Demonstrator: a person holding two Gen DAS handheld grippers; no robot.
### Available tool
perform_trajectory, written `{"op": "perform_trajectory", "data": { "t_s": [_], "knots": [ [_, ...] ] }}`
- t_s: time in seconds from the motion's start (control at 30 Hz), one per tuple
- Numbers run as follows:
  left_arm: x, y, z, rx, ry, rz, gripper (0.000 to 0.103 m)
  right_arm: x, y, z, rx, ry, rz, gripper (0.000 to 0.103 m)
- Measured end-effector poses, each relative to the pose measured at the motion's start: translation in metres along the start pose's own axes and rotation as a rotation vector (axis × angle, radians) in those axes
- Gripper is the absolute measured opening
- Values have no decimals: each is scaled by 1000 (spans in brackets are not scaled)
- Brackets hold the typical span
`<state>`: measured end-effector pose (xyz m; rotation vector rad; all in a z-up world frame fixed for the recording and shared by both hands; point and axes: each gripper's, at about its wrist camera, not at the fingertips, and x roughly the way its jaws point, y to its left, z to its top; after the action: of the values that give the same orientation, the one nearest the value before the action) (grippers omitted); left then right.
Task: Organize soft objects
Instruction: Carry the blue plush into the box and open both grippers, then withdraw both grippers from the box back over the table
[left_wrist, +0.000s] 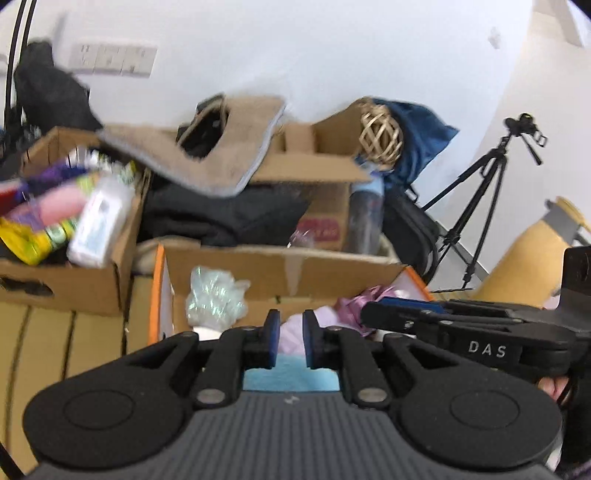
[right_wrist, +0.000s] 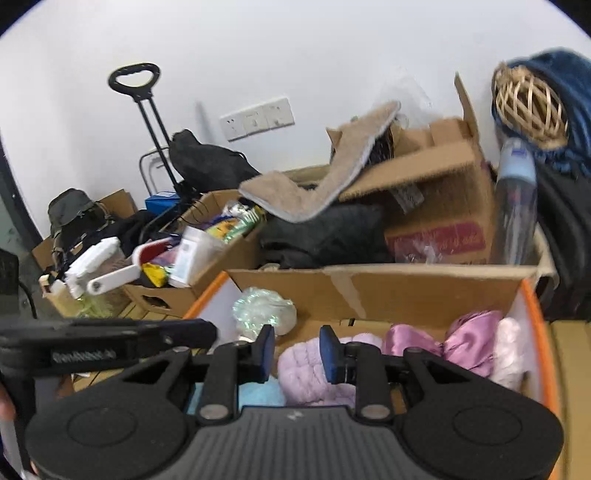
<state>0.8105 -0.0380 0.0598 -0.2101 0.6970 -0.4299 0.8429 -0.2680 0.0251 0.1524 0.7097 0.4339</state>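
Note:
An orange-edged cardboard box (right_wrist: 388, 288) holds soft things: a lilac plush item (right_wrist: 306, 373), pink satin cloth (right_wrist: 469, 347), a light blue cloth (right_wrist: 262, 395) and a crinkly iridescent bag (right_wrist: 262, 310). My right gripper (right_wrist: 297, 352) is open and empty just above the lilac plush. My left gripper (left_wrist: 289, 341) is open by a narrow gap and empty, over the light blue cloth (left_wrist: 291, 376) at the same box (left_wrist: 280, 269). The right gripper shows side-on in the left wrist view (left_wrist: 373, 314). The left gripper shows side-on in the right wrist view (right_wrist: 210, 330).
A tan fleece mat (right_wrist: 325, 181) droops over stacked cardboard boxes (right_wrist: 436, 206) and dark clothing (right_wrist: 328, 232) behind. A box of packets and bottles (right_wrist: 199, 251) stands left. A wicker ball (right_wrist: 528, 103), blue fabric, a clear bottle (right_wrist: 517, 206), a tripod (left_wrist: 480, 199) and a trolley handle (right_wrist: 147, 110) surround them.

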Motion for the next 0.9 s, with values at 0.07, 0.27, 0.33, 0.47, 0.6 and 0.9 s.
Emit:
{"op": "perform_trajectory", "data": {
  "t_s": [0.07, 0.27, 0.33, 0.47, 0.6, 0.9],
  "knots": [
    [-30, -13, -3, 36, -45, 14, 33, -28, 10, 1, -46, -25, -28, 36],
    [-142, -52, -53, 184, -255, 36, 66, -146, 48, -36, -214, -147, -86, 63],
    [-181, -63, -82, 217, -324, 53, 75, -190, 61, -64, -257, -205, -136, 76],
    [-233, -88, -149, 251, -408, 137, 94, -270, 83, -132, -300, -348, -223, 90],
    [-278, -108, -217, 260, -432, 167, 103, -319, 103, -201, -273, -417, -324, 93],
    [-363, -133, -320, 167, -457, 172, 103, -386, 154, -330, -295, -415, -308, 103]
  ]
}}
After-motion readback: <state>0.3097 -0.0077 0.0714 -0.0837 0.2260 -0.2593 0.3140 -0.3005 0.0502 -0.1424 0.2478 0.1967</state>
